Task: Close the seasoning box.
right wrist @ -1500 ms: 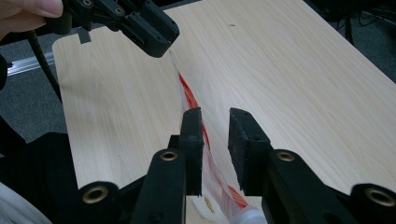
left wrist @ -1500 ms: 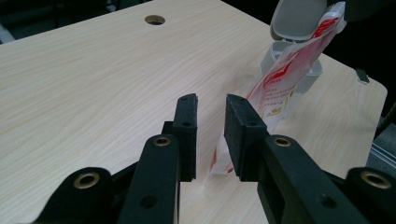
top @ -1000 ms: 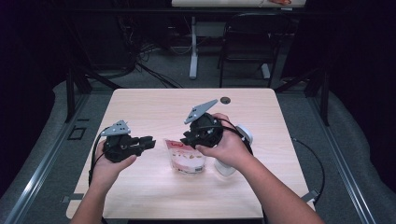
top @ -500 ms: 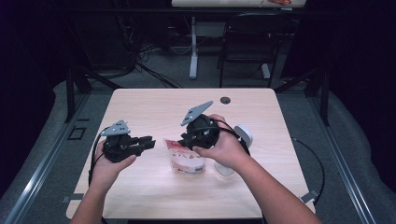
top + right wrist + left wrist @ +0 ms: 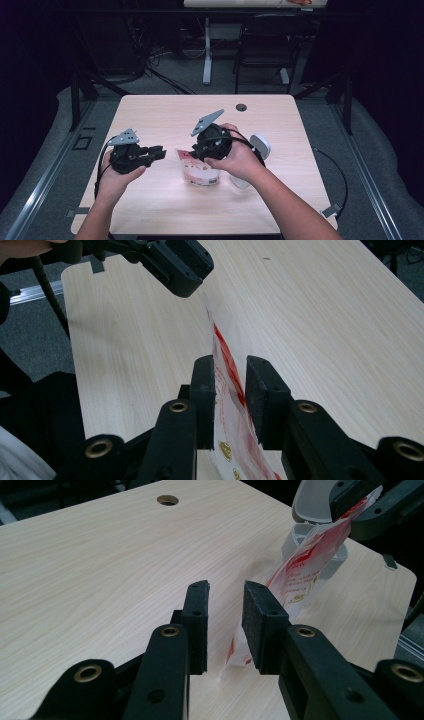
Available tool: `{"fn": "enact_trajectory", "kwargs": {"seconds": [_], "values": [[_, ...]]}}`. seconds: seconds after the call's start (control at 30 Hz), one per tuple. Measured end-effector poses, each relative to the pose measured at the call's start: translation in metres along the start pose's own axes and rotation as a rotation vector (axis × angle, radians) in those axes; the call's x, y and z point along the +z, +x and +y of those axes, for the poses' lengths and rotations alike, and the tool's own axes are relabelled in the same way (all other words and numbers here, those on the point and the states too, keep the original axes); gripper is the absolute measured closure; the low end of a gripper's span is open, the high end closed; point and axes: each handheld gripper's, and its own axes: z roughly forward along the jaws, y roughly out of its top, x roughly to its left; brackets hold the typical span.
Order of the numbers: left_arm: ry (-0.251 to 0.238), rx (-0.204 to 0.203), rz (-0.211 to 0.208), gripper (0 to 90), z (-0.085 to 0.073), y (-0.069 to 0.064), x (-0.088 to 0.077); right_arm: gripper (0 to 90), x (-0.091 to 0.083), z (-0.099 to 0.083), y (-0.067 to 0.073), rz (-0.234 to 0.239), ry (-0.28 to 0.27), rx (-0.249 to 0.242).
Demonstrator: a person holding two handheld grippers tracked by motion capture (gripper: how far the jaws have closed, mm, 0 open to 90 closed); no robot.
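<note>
Pouch: a red-and-white plastic pouch stands on its lower edge near the middle of the table, between the two grippers; in the left gripper view it runs up and away from the near jaws toward the far gripper.
Pouch top: in the right gripper view the red-striped upper edge passes between the two black jaws and runs on toward the other gripper's tip.
Right gripper: tilted down over the pouch's right upper part; the jaws stand a little apart with the film between them. The left pad lies against the film, while a narrow gap shows at the right pad, so a firm pinch cannot be told.
Left gripper: just left of the pouch, pointing level at its left edge; the jaws are slightly spread. The pouch's lower corner sits in the gap close to the right pad, and whether the pads press on it cannot be told.
Hands: the left hand cups its gripper from below; the right hand wraps its gripper from the right.
Container: a grey-white tub with an open hinged lid sits just behind the right hand; seen beyond the pouch in the left gripper view.
Table: pale wood, with a round cable hole at its far edge, well beyond both grippers.
</note>
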Motion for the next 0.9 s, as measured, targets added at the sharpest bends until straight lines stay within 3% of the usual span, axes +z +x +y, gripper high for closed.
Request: {"fn": "enact_trajectory", "kwargs": {"seconds": [0.9], "values": [[0.004, 0.000, 0.001, 71.8, -0.001, 0.001, 0.000, 76.2, 0.022, 0.003, -0.004, 0.006, 0.067, -0.017]]}}
